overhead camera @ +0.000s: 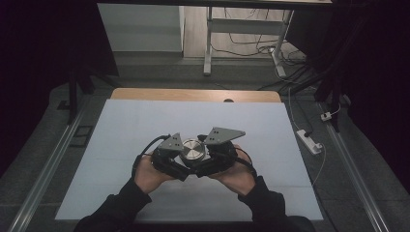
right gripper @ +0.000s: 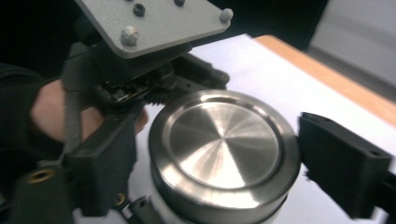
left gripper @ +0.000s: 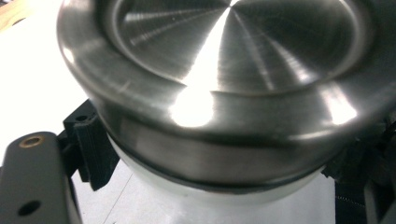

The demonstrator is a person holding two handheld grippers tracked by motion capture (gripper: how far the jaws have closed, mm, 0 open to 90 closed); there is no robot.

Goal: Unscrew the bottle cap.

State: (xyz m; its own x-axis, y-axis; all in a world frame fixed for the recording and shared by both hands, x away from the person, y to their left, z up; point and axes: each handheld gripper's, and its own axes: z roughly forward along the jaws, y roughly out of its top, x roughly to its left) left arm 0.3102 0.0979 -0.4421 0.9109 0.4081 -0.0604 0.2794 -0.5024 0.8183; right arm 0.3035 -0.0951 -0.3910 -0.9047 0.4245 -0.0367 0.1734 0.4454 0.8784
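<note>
The left tool [overhead camera: 189, 170] is pressed onto the white body under the round brushed-steel lid [overhead camera: 192, 149], pinching the container. The right tool [overhead camera: 203, 170] stands with its jaws either side of the lid; whether its pads [right gripper: 343, 161] touch the rim I cannot tell. The container sits near the middle of the white-covered counter [overhead camera: 145, 121].
</note>
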